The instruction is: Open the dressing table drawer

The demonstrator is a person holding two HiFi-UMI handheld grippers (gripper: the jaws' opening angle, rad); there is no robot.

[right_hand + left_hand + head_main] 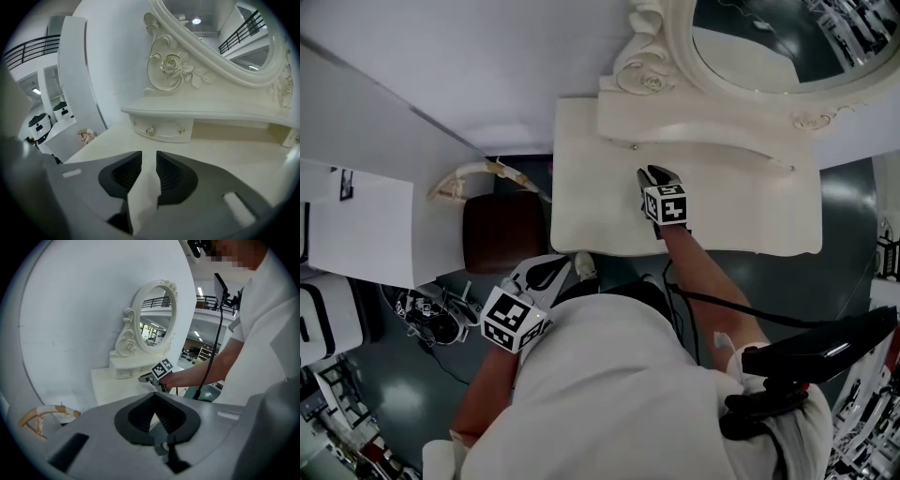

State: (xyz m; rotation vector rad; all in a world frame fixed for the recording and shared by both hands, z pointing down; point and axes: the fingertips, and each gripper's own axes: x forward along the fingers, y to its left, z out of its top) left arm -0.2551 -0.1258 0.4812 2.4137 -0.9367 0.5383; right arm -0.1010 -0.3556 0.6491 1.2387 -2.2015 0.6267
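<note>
At seven o'clock in the head view, the left claw was held low, just off the front edge of the bench, on a bent arm, with its jaws pressed together and empty. The right claw was reached out over the bench top on a straightened forearm and tilted downward. Its jaws were spread slightly, with nothing between them. The closed drawer, fitted with two knobs, was seen at twelve o'clock from it, below the mirror.

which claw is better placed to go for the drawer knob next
Right. The right claw is open over the tabletop, pointing at the drawer and its knobs ahead. The left claw is shut and hangs back off the table's front corner.
</note>
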